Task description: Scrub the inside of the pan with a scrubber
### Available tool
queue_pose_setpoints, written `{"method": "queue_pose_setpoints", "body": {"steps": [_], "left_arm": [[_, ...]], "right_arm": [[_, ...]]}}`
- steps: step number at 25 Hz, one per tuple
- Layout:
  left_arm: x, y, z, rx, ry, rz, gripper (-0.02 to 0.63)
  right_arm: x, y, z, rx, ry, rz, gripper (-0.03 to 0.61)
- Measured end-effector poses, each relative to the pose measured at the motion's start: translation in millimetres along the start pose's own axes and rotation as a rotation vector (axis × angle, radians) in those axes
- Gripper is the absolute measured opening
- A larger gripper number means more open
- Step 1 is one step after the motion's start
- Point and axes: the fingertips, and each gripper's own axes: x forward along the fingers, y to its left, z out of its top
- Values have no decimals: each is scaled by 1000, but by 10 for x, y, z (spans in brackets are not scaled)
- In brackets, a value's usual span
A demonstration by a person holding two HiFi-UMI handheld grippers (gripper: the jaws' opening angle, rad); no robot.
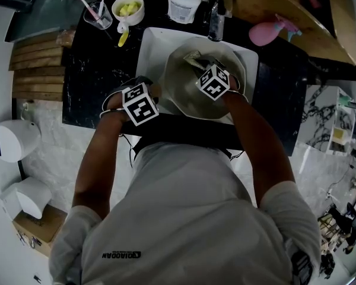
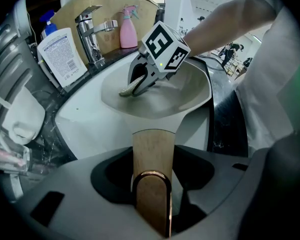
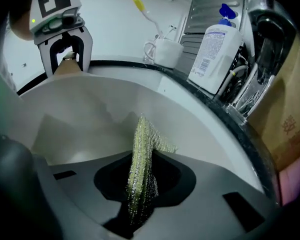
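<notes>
A pale pan (image 1: 179,88) sits in the white sink (image 1: 149,47). Its wooden handle (image 2: 152,151) runs back between the jaws of my left gripper (image 2: 152,186), which is shut on it at the pan's left side. My right gripper (image 3: 140,184) is shut on a yellow-green mesh scrubber (image 3: 141,154), whose tip rests on the pan's inner wall (image 3: 90,109). In the left gripper view the right gripper (image 2: 139,83) reaches into the pan (image 2: 190,91) with the scrubber (image 2: 126,90) against the far inside. From the head view the scrubber (image 1: 194,60) shows beyond the right gripper (image 1: 203,69).
A chrome faucet (image 2: 92,31), a white soap bottle (image 2: 62,49) and a pink spray bottle (image 2: 128,26) stand behind the sink. On the black counter to the left are a white mug (image 3: 162,51) with a yellow brush, a bowl (image 1: 128,8) and a cup of toothbrushes (image 1: 98,13).
</notes>
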Motion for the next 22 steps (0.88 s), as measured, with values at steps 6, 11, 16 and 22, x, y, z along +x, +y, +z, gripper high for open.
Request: {"method": "queue_pose_setpoints", "body": {"steps": [6, 11, 16, 22], "left_arm": [[6, 0, -6, 1, 1, 2, 233], [-1, 0, -4, 0, 2, 0, 233], [2, -5, -6, 1, 2, 1, 233], [-1, -2, -11, 1, 1, 0, 233]], "right_arm": [[29, 175, 22, -12, -20, 79, 87], [19, 267, 57, -21, -32, 126, 89], [-8, 408, 98, -60, -46, 161, 89], [-47, 562, 133, -87, -62, 203, 91]]}}
